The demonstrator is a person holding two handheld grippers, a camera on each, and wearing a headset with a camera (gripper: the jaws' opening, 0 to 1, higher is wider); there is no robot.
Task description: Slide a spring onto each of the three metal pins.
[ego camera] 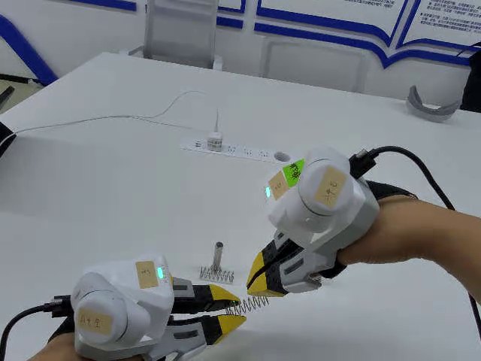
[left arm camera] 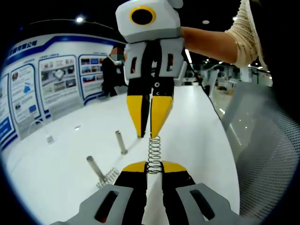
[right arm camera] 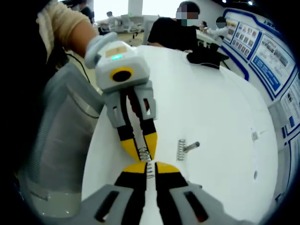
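A short steel spring [ego camera: 249,304] hangs level just above the white table [ego camera: 113,188], stretched between both grippers. My left gripper [ego camera: 234,307] is shut on its near end, with yellow tips closed in the left gripper view [left arm camera: 148,167]. My right gripper [ego camera: 261,286] is shut on the other end [right arm camera: 148,166]. One metal pin [ego camera: 218,255] stands upright just behind them, with a second spring [ego camera: 216,274] lying at its foot. In the left gripper view another bare pin [left arm camera: 121,141] stands beyond the first pin [left arm camera: 96,169].
A white power strip [ego camera: 240,150] with a plug [ego camera: 216,140] and a thin cable [ego camera: 98,119] lies at mid table. A grey curved object [ego camera: 432,107] sits at the far right edge. A chair [ego camera: 180,30] stands behind the table. People sit in the background [right arm camera: 185,28].
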